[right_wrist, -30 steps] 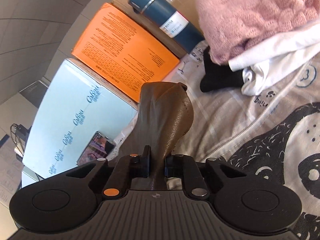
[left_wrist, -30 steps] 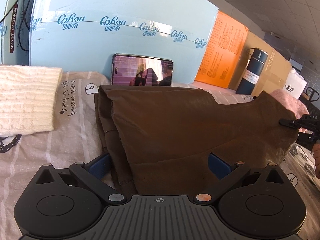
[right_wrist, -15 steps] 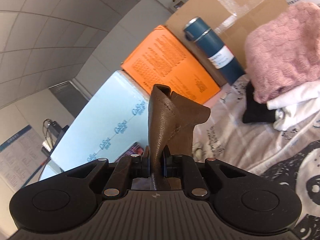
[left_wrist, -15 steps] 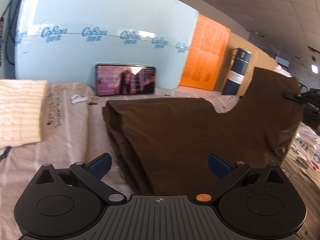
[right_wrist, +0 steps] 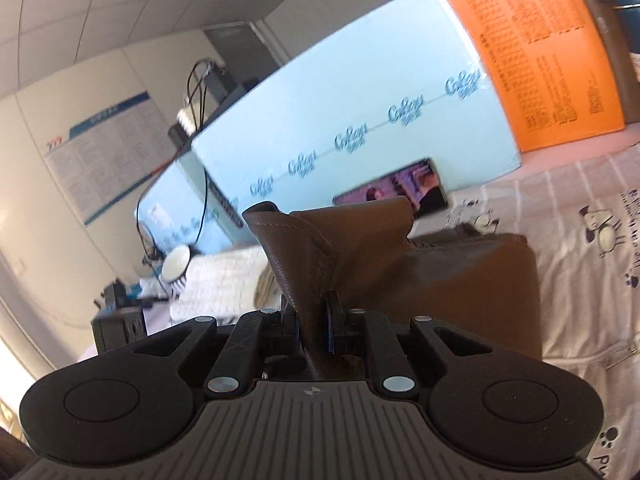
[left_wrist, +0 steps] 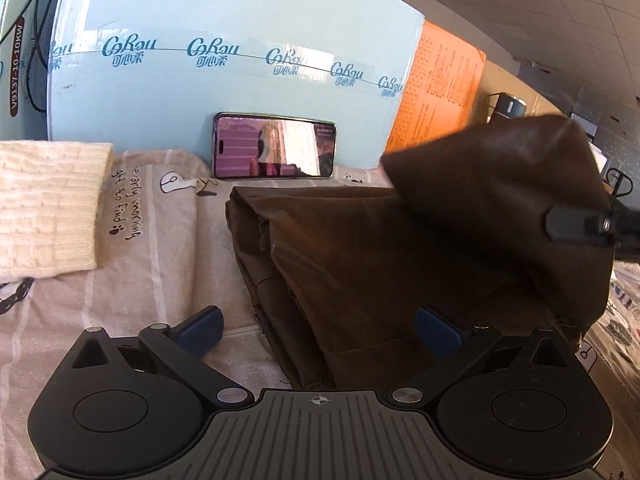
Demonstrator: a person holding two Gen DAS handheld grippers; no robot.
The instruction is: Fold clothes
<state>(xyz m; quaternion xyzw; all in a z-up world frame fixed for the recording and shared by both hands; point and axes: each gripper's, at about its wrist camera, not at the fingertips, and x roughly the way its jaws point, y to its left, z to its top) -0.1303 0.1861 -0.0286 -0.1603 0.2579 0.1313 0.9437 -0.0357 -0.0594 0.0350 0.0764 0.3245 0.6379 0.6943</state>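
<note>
The right gripper (right_wrist: 311, 322) was clamped tight on a bunched end of the brown garment (left_wrist: 360, 248), lifting that flap above the folded rest. The left gripper (left_wrist: 318, 330) sat with jaws wide apart, straddling the garment's near edge on the printed sheet (left_wrist: 152, 240). Beyond its tips, a phone (left_wrist: 274, 146) leaned.

The left claw (left_wrist: 318, 330) hung low over the bed with its jaws spread wide, its blue pads (left_wrist: 202, 326) gripping nothing. The right claw (right_wrist: 312, 330) was raised and tilted, jaws pinched tight on a bunched fold of brown cloth (right_wrist: 320, 256).
</note>
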